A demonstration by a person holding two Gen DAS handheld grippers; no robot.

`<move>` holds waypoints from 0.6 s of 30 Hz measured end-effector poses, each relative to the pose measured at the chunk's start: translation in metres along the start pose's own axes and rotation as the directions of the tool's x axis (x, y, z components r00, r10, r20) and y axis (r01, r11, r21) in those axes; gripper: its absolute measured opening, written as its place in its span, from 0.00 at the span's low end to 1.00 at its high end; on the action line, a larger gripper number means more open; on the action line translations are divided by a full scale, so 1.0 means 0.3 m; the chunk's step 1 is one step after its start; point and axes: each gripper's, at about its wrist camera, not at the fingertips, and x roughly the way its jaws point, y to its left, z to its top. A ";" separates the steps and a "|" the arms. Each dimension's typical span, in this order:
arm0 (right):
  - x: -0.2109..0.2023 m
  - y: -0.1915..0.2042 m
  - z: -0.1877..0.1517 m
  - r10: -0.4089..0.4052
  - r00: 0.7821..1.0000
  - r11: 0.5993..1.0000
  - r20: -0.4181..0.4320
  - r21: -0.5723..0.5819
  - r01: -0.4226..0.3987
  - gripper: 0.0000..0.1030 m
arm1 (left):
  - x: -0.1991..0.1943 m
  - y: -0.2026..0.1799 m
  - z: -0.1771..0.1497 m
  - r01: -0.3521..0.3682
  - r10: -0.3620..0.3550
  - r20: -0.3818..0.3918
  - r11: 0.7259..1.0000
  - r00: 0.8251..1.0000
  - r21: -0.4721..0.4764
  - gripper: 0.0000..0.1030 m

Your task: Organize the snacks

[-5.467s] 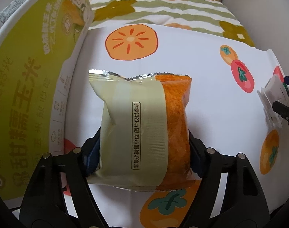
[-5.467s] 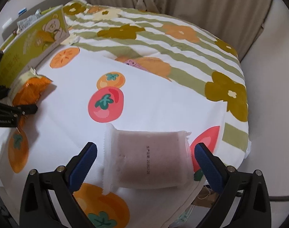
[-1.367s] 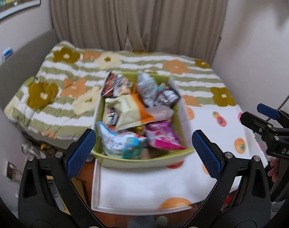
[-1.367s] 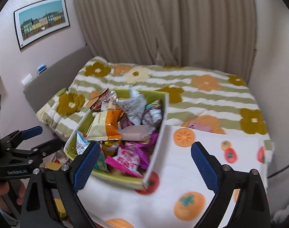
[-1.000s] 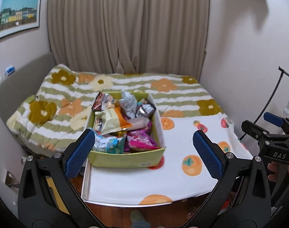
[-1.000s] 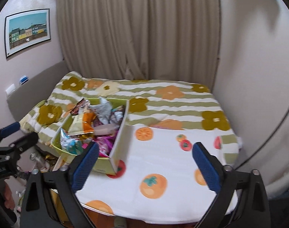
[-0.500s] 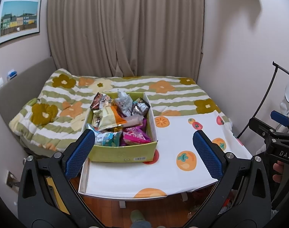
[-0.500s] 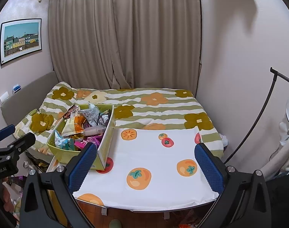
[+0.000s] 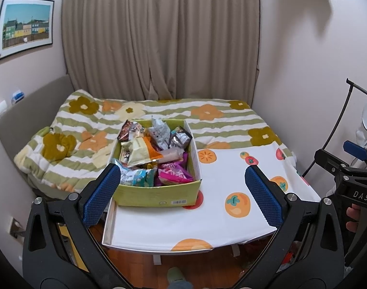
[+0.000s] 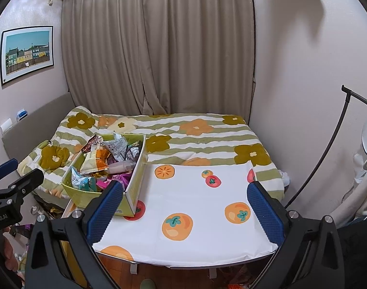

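A yellow-green box (image 9: pixel 156 196) full of several snack packets (image 9: pixel 144 151) stands on the left part of a white table (image 9: pixel 217 216) printed with orange fruit. It also shows in the right wrist view (image 10: pixel 87 196). My left gripper (image 9: pixel 183 190) is open and empty, held back from the table's front edge. My right gripper (image 10: pixel 183 204) is open and empty, also well back from the table. Each gripper shows at the edge of the other's view.
A bed with a green-striped flowered blanket (image 9: pixel 207 118) lies behind the table, against beige curtains (image 9: pixel 159 38). A framed picture (image 9: pixel 24 26) hangs on the left wall. A dark lamp stand (image 10: pixel 328 144) is at the right. Wooden floor (image 9: pixel 195 262) lies below the table's front edge.
Both grippers have pulled back and up from the table, so the box and table look smaller. Earlier each held or framed a packet on the table; both are empty now.
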 end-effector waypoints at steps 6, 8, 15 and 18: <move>-0.004 -0.005 -0.001 -0.003 1.000 1.000 0.001 0.000 0.003 0.99 | 0.000 -0.003 0.012 -0.003 0.003 0.001 1.000 1.000 0.009 1.00; -0.004 -0.003 0.000 -0.005 1.000 1.000 0.003 0.002 0.005 0.99 | -0.001 -0.002 0.018 -0.002 0.002 0.003 1.000 1.000 0.012 1.00; 0.002 -0.004 0.008 -0.009 1.000 1.000 0.001 0.005 0.009 0.99 | 0.005 -0.002 0.024 0.003 -0.003 0.002 1.000 1.000 0.012 1.00; 0.007 -0.007 0.011 -0.011 1.000 1.000 -0.002 0.006 0.011 0.99 | 0.014 -0.004 0.029 0.004 -0.004 0.003 1.000 1.000 0.014 1.00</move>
